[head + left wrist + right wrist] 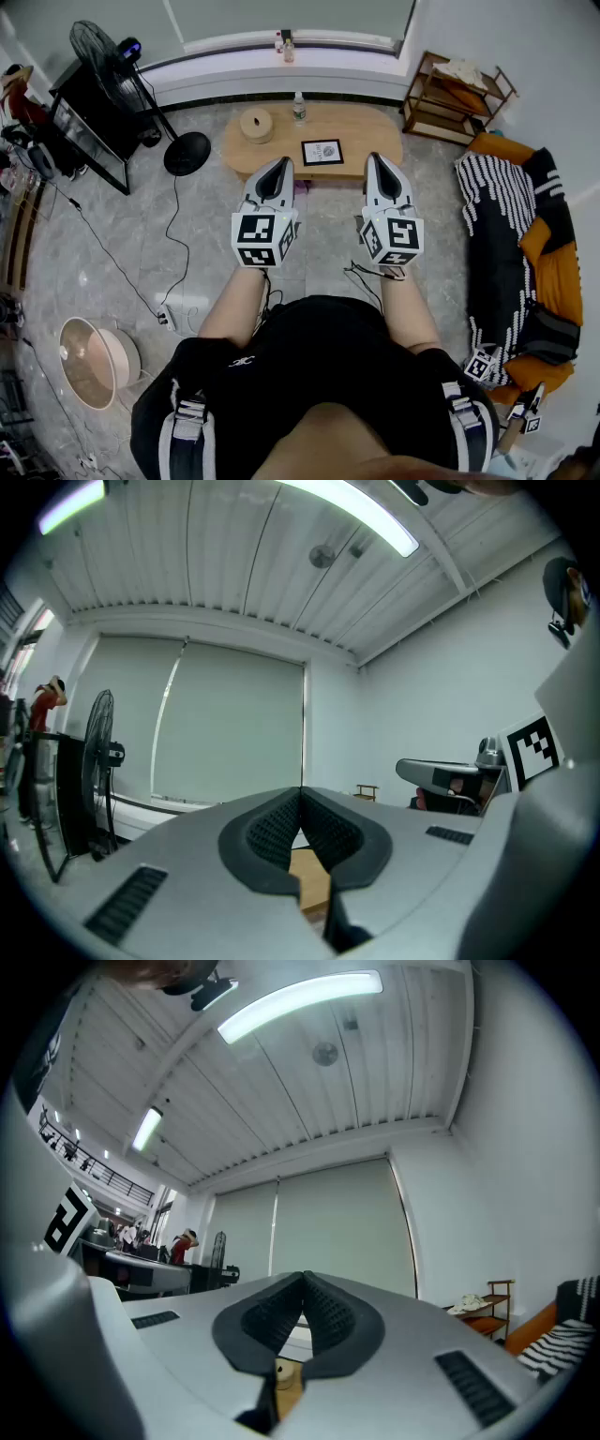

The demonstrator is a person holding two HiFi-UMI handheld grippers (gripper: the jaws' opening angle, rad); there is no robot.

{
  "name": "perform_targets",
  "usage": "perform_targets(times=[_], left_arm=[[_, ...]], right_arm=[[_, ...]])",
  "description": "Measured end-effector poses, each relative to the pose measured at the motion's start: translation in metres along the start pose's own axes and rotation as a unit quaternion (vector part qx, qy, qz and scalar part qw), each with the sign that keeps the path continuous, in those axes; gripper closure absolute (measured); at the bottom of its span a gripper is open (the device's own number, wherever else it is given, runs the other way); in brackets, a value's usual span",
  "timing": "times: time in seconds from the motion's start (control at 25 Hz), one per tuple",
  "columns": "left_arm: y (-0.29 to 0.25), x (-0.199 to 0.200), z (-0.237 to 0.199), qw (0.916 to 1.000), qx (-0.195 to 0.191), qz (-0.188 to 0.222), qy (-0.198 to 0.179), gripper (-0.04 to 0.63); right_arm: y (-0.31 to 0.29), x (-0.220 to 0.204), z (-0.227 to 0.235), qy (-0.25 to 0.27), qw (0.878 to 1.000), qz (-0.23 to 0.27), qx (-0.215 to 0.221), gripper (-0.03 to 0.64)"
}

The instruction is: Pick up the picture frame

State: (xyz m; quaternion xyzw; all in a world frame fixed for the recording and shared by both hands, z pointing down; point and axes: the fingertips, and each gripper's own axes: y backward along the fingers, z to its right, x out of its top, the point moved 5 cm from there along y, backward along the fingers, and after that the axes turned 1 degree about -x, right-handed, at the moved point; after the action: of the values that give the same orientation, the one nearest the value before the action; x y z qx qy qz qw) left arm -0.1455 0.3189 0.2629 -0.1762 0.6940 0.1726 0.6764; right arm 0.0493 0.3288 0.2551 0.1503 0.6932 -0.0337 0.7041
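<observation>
The picture frame (322, 152), black with a white mat, lies flat on a low wooden table (366, 131) ahead of me. Both grippers hover side by side, short of the table's near edge. My left gripper (279, 165) is shut and holds nothing; it is left of the frame. My right gripper (378, 159) is also shut and empty, just right of the frame. In the left gripper view the closed jaws (301, 795) point level at a window blind, with a sliver of table (314, 881) below. In the right gripper view the shut jaws (304, 1281) show the same.
A round wooden holder (255, 124) and a small bottle (299, 108) stand on the table behind the frame. A standing fan (103, 56) and black rack are at the left, a wooden shelf (457, 92) and an orange sofa with a striped throw (511, 234) at the right. Cables cross the floor.
</observation>
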Motion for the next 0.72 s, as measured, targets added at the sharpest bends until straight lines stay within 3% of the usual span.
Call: perform_targets(times=[0.72], left_arm=[[0.011, -0.004, -0.006, 0.9999, 0.011, -0.009, -0.007, 0.575]], right_arm=[[-0.001, -0.010, 0.000, -0.022, 1.000, -0.007, -0.012, 0.600]])
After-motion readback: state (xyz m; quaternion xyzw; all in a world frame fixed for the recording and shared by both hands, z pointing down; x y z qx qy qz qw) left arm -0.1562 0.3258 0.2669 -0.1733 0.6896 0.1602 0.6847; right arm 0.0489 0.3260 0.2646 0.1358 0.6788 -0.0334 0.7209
